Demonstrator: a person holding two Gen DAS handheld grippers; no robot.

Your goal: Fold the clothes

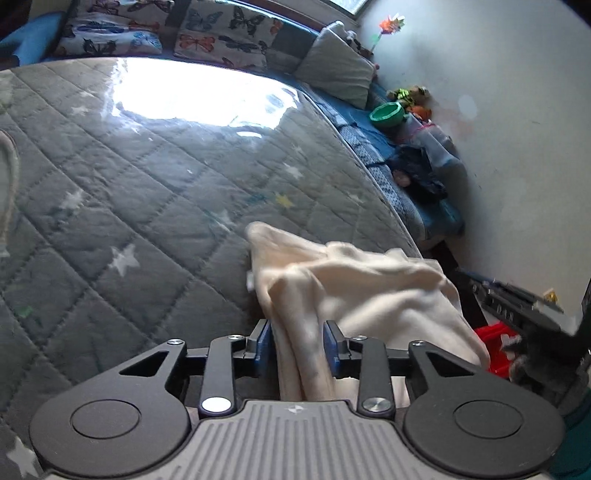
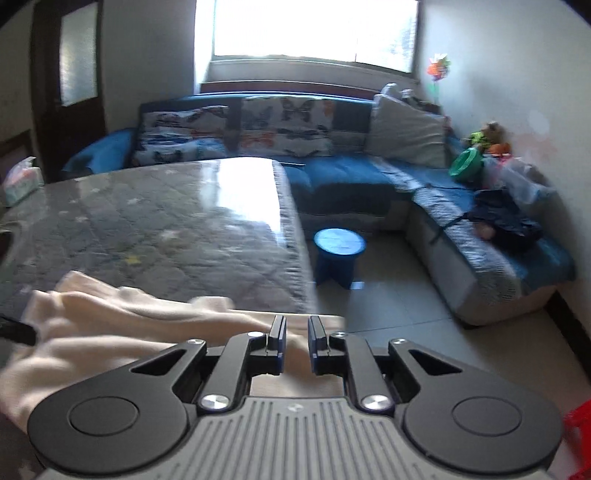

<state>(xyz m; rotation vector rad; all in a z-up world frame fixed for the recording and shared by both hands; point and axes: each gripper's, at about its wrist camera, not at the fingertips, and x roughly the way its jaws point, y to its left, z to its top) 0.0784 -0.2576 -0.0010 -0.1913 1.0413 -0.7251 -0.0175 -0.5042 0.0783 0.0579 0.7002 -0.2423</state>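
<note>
A quilted table (image 2: 166, 221) ran toward the sofa (image 2: 369, 177), mostly bare. The cream garment (image 1: 351, 288) lay bunched at its near right corner, long axis along the near edge, spilling over. The left gripper (image 1: 299, 347), part open, straddled a cloth fold. The right gripper (image 2: 295, 343), jaws narrowly apart, had cloth between them; grip unclear.

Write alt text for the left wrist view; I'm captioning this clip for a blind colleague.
The left gripper has a bunched fold of cream garment running between its blue pads, the rest crumpled at the near edge of a grey quilted, star-printed table cover. Behind are a blue sofa with butterfly cushions, a green bowl and a white wall.
</note>
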